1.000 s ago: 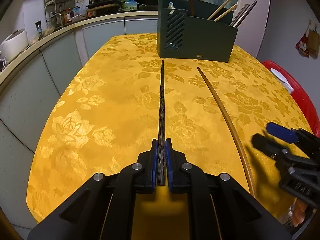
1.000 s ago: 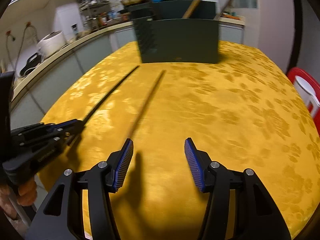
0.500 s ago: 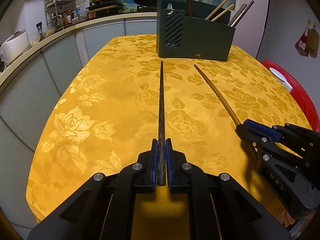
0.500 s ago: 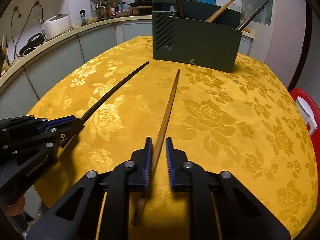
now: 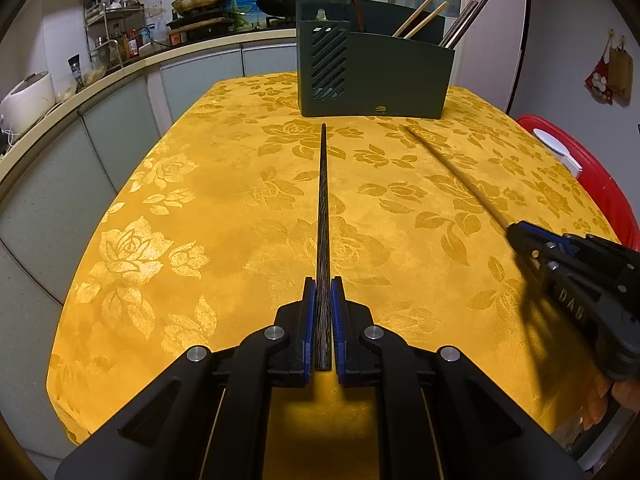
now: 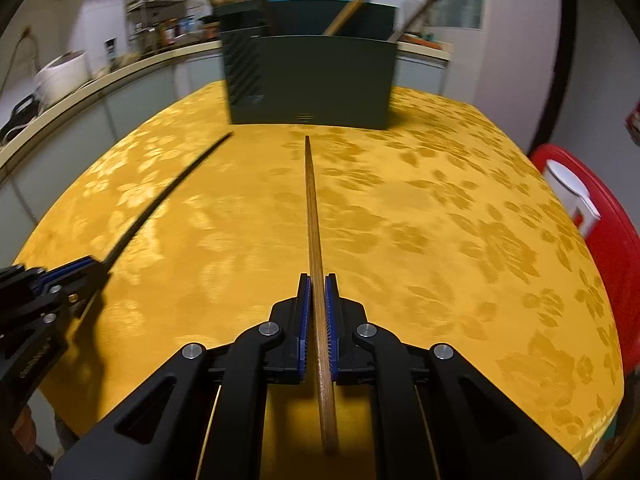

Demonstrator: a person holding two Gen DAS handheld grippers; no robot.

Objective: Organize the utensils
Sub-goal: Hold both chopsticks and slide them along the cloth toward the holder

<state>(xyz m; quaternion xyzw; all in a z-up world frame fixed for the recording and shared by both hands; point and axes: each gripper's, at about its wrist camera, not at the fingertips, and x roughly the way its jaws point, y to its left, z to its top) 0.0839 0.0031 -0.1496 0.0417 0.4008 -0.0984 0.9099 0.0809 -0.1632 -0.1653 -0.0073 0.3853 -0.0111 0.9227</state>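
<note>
Left gripper (image 5: 323, 320): pads pressed onto a dark chopstick (image 5: 323, 208), pinched near its thick end, tip pointing straight ahead toward the holder. Right gripper (image 6: 319, 316): pads pinched on a light wooden chopstick (image 6: 313, 216), gripped a little forward of its butt, so a short length trails behind the pads; tip also aimed ahead. Both sticks are held low over the yellow floral tablecloth (image 5: 208, 216); whether the tips touch the cloth cannot be told.

Step in hand, as judged: both sticks gripped, lift and carry to the holder to follow. Each tip should be raised above the holder's rim before any forward travel, then the stick tilted toward upright and dropped tip-down into an open slot. Grips should be kept firm, since a long stick held near one end can pivot between the pads. The two sticks are best delivered one at a time to avoid crossing.

Straight ahead of both grippers, at the far side of the table: a dark green utensil holder (image 5: 396, 76) with a slotted side compartment. Several chopsticks already stand in it, light wooden ones and darker ones, leaning right. Exact compartments not discernible.
</note>
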